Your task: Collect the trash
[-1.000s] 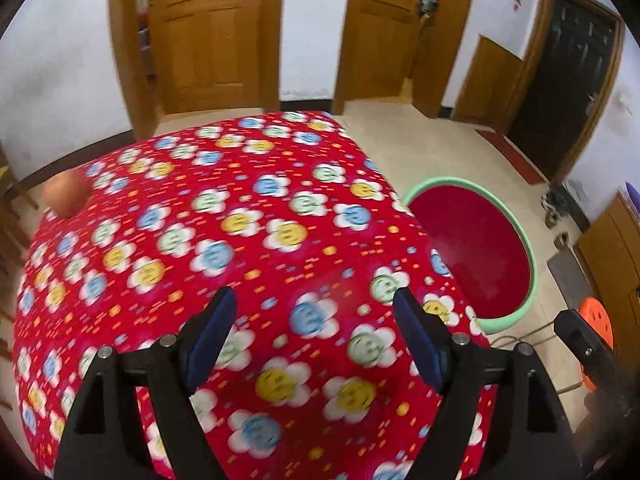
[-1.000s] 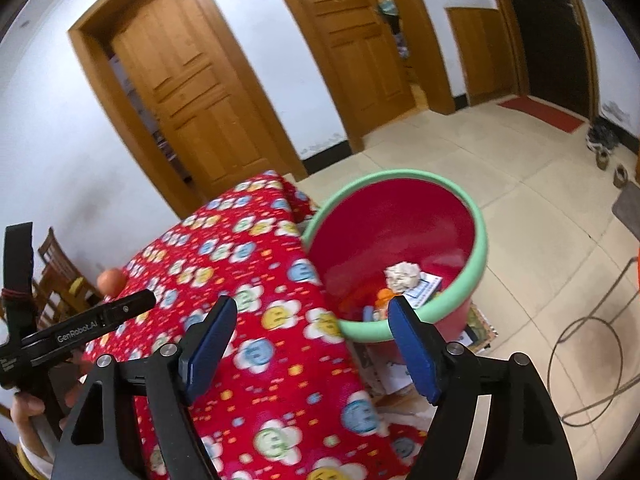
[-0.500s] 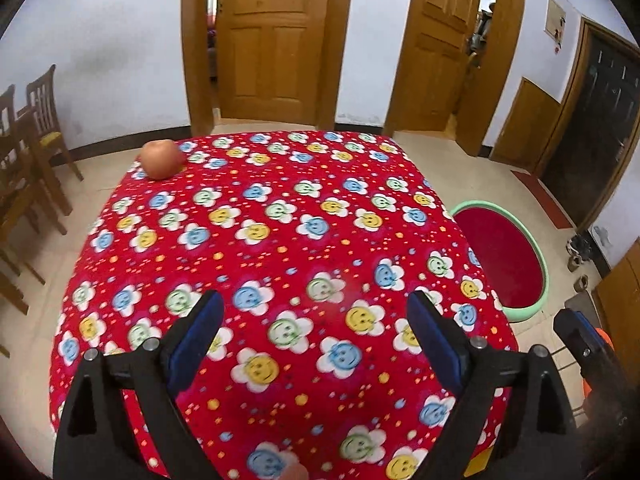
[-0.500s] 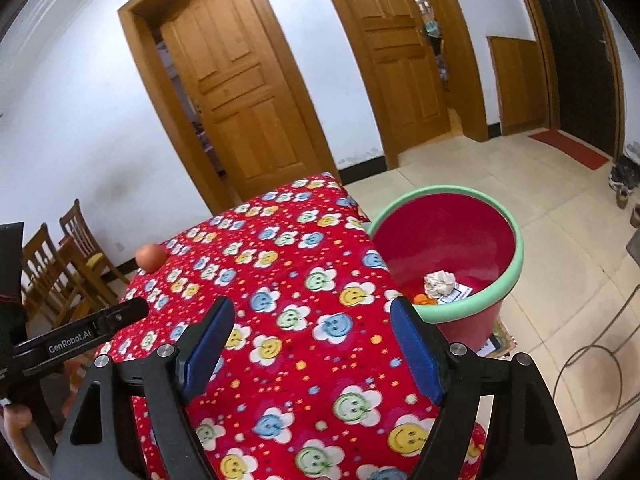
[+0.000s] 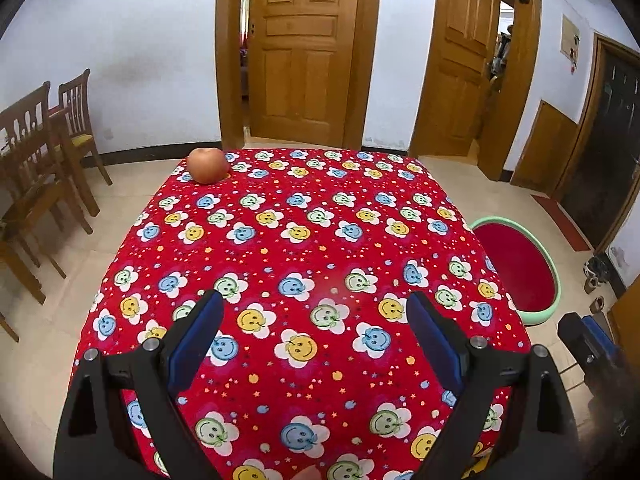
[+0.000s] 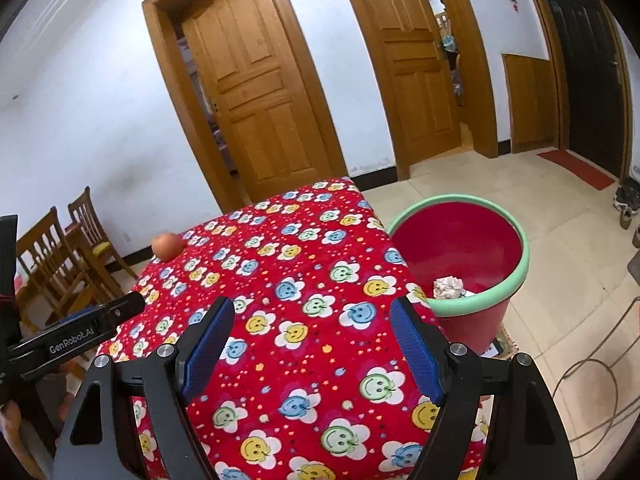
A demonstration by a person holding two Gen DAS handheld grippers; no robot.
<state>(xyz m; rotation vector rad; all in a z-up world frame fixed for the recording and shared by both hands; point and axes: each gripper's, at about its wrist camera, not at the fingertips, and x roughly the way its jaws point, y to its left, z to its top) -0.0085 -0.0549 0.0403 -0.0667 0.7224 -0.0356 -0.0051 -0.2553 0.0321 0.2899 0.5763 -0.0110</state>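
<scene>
"GenRobot.AI" in white on the black left tool (image 6: pixel 76 334), no other text legible

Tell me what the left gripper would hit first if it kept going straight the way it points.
Probably the red smiley tablecloth: the open, empty left gripper aims down at its bare middle. The apple sits off at the far left corner, out of line.

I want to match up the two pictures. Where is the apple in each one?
Left wrist view: the apple sits at the far left corner of the red smiley tablecloth, upper left of centre.
Right wrist view: the apple is at the left, on the cloth's far left corner, small.
Shared landmark: the red bucket with the green rim, on the floor right of the table in both.
</scene>
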